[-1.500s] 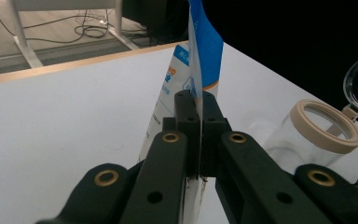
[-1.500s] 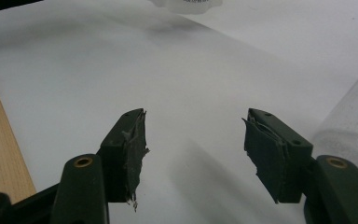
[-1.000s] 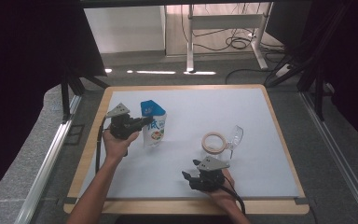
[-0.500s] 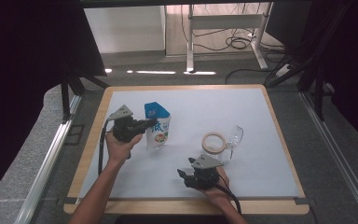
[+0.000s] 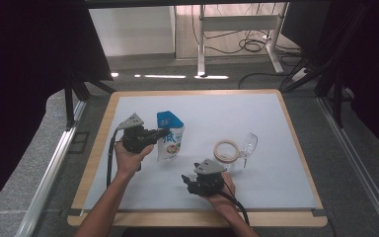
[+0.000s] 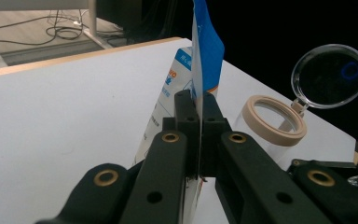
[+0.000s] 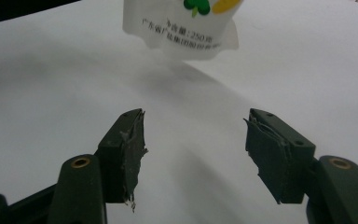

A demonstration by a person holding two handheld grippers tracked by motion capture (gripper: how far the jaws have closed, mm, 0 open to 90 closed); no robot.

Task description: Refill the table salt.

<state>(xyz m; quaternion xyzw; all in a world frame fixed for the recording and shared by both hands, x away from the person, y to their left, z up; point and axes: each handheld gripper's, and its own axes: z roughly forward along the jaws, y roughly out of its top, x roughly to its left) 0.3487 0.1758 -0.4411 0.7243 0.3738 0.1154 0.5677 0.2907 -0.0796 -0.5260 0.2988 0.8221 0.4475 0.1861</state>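
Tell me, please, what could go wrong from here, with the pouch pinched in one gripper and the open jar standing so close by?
1. The left gripper pinches only the thin side seam of the pouch; the film might slip or the pouch swing.
2. The jar stands near with its clear lid flipped open; a swinging pouch or hand might topple it.
3. The right gripper is open and empty, pointing at the pouch's bottom edge; a hasty grab might crumple it.
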